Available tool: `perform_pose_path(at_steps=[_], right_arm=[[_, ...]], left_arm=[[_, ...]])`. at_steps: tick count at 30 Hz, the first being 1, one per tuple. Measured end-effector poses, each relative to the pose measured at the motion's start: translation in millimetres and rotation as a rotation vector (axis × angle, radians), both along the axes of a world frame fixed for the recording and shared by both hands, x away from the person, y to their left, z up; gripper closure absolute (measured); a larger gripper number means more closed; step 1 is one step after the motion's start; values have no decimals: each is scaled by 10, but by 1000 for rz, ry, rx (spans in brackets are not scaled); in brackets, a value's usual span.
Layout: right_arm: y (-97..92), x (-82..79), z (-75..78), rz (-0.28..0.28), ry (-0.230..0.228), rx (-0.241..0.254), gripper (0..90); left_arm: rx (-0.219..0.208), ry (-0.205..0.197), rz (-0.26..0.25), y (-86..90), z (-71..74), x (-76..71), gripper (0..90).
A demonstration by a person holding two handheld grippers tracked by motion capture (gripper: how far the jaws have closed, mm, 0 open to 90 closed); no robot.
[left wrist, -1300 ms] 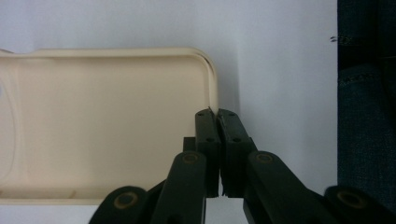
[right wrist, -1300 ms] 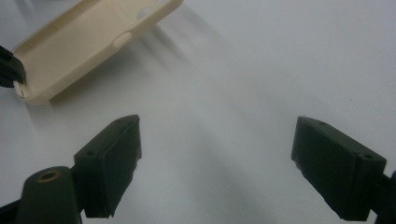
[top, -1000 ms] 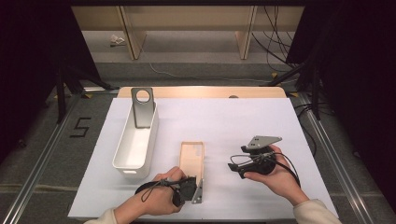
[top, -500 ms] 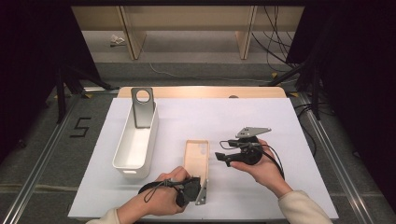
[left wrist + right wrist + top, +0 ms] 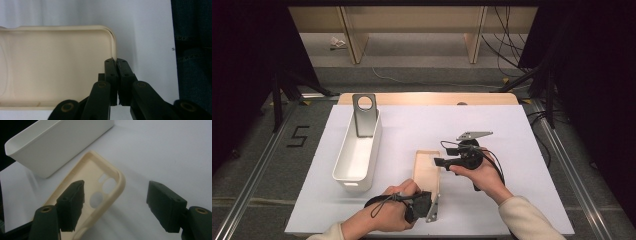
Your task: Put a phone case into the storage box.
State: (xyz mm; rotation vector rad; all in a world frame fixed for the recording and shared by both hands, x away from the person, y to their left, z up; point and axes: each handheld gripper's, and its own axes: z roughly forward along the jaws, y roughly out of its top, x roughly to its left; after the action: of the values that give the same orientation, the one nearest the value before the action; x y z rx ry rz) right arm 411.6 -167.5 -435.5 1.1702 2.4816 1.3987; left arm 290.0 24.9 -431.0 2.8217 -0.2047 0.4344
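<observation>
A cream phone case [image 5: 426, 172] lies hollow side up on the white table [image 5: 512, 130]. My left gripper [image 5: 431, 194] is at its near end. In the left gripper view the jaws [image 5: 116, 61] are shut on the rim at a corner of the case [image 5: 55, 67]. My right gripper [image 5: 439, 161] reaches in from the right at the case's far end. In the right gripper view it [image 5: 115, 185] is open; its jaws have just been closing. One jaw hangs over the inside of the case [image 5: 82, 177] and the other over the table, so the rim lies between them, untouched.
A long white bin [image 5: 343, 150] stands left of the case, with a grey metal bracket [image 5: 364, 115] with a round hole upright at its far end. The bin [image 5: 50, 147] lies just beyond the case in the right gripper view. A person's trouser leg [image 5: 192, 50] borders the table.
My right gripper has moved left, from beside the case to its far right edge, and its jaws have narrowed. The left gripper and the case have stayed put.
</observation>
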Motion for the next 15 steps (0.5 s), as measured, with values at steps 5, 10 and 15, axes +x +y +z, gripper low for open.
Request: perform_pose_path(at_steps=[5, 10, 15], right_arm=[[42, 31, -16, 8, 20, 20, 366], [43, 39, -30, 17, 40, 38, 451], [22, 41, -24, 19, 54, 60, 586]], left_arm=[[-15, -9, -5, -12, 10, 2, 875], [-27, -8, -4, -28, 18, -7, 875], [-22, -16, -15, -38, 28, -3, 875]])
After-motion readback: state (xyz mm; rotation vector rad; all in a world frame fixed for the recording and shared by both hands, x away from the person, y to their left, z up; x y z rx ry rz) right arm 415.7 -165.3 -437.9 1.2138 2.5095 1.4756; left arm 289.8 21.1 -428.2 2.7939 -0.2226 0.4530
